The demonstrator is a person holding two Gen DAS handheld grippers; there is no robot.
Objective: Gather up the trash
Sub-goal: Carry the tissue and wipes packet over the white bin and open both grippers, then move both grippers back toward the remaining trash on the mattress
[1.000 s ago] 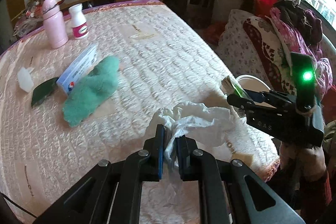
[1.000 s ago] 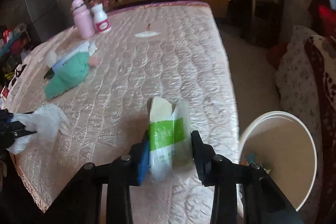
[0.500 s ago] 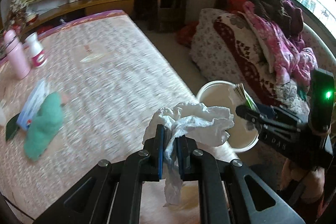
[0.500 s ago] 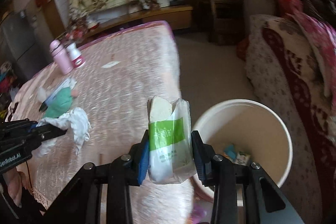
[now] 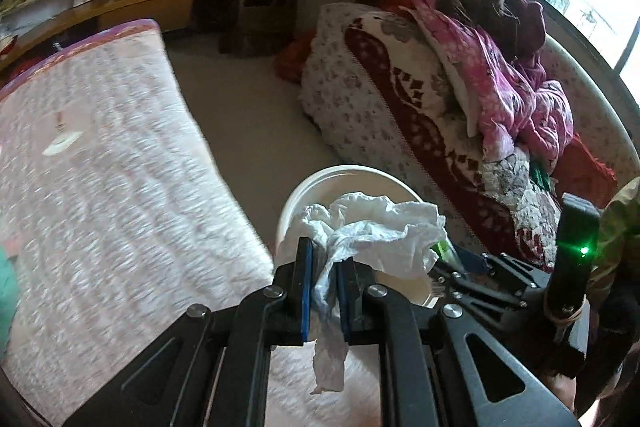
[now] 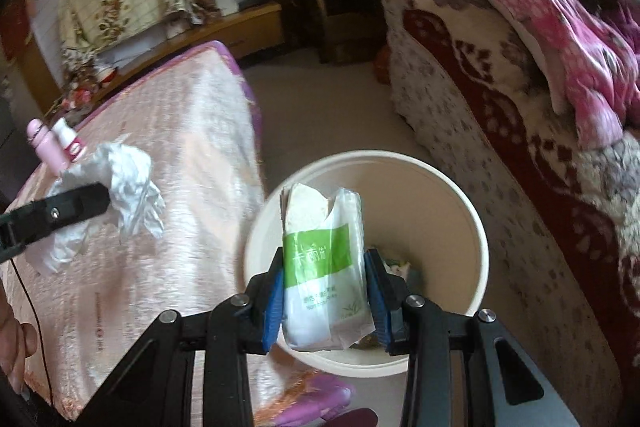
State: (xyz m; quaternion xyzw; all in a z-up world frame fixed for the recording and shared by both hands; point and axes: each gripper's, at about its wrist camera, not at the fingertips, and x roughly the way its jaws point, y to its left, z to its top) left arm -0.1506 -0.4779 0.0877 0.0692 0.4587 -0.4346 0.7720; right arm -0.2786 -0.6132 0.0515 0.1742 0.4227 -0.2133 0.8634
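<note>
My left gripper [image 5: 325,263] is shut on a crumpled white tissue [image 5: 372,231], held at the bed's edge just short of a cream bucket [image 5: 344,173] on the floor. In the right wrist view that same tissue [image 6: 120,179] hangs over the bed to the left. My right gripper [image 6: 325,291] is shut on a green-and-white tissue packet [image 6: 322,267], upright and held over the open bucket [image 6: 456,195]. Some scraps lie at the bucket's bottom. In the left wrist view the right gripper [image 5: 452,259] reaches in from the right, above the bucket.
A pink quilted bed [image 6: 180,147] fills the left side, with a pink bottle [image 6: 44,147] and a white bottle [image 6: 68,139] at its far end. A sofa [image 6: 500,107] piled with pink clothes [image 6: 568,39] stands right of the bucket. Bare floor [image 6: 320,107] lies between them.
Both grippers have swung right from over the bed toward the bucket, each keeping its grip. The packet now hangs over the bucket; the tissue has reached the bed's edge.
</note>
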